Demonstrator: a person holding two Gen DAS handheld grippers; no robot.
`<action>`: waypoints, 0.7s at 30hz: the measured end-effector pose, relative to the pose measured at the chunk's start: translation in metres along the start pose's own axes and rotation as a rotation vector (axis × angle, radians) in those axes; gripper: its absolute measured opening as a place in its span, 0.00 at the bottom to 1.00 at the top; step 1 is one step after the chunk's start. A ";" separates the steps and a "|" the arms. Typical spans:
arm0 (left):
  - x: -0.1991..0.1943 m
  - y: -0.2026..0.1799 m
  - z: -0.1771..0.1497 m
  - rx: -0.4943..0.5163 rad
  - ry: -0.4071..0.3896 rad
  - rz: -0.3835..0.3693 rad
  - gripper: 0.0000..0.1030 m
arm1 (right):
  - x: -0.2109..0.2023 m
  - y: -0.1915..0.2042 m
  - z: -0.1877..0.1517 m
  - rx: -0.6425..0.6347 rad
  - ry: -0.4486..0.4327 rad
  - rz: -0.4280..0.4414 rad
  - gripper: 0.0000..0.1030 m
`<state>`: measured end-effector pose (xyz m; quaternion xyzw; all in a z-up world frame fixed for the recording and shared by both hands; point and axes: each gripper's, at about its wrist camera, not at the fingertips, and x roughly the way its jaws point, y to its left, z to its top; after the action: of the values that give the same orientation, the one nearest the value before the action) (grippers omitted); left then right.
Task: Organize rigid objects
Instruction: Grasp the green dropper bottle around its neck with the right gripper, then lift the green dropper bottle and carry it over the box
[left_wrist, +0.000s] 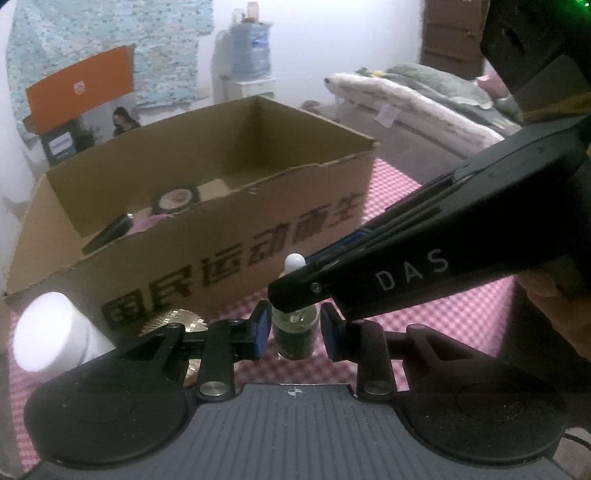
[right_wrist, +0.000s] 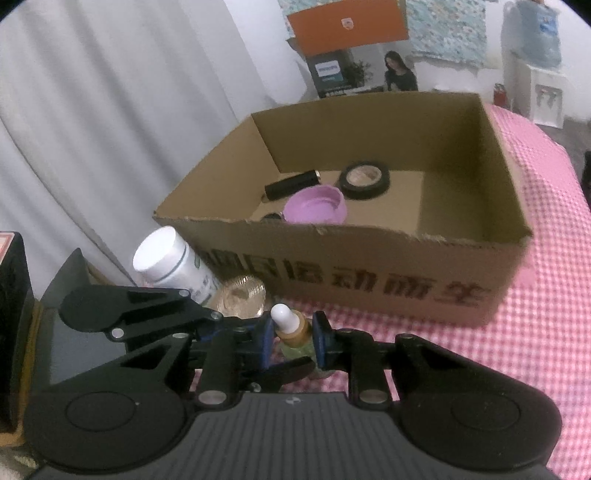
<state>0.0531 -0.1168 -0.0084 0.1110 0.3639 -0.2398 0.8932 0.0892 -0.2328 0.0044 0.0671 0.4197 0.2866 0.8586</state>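
Note:
A small glass dropper bottle (left_wrist: 295, 341) with a white bulb stands upright on the pink checked cloth (right_wrist: 535, 332), just in front of the cardboard box (right_wrist: 369, 284). My left gripper (left_wrist: 295, 330) is shut on its glass body, blue pads on either side. My right gripper (right_wrist: 293, 341) comes in from the right, higher up, and is shut on the bottle's tan collar (right_wrist: 291, 329). Inside the box lie a black tape roll (right_wrist: 365, 180), a purple lid (right_wrist: 316, 205) and a black cylinder (right_wrist: 291, 184).
A white pill bottle (right_wrist: 166, 262) leans at the box's left front corner, next to a gold round disc (right_wrist: 243, 295). A white curtain (right_wrist: 74, 129) hangs on the left. A bed with blankets (left_wrist: 424, 96) and a water dispenser (left_wrist: 251, 48) stand behind.

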 end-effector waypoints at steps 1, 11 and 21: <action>0.000 -0.002 -0.001 0.010 -0.004 0.000 0.28 | -0.002 -0.001 -0.002 0.001 0.002 -0.002 0.23; 0.018 -0.006 -0.004 0.079 0.014 0.022 0.34 | -0.002 -0.001 0.000 -0.013 0.014 0.003 0.23; 0.032 -0.004 -0.002 0.077 0.046 0.014 0.33 | 0.006 -0.002 0.002 -0.027 0.032 0.012 0.25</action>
<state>0.0696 -0.1309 -0.0330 0.1534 0.3742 -0.2449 0.8812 0.0946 -0.2315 0.0011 0.0534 0.4291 0.2986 0.8508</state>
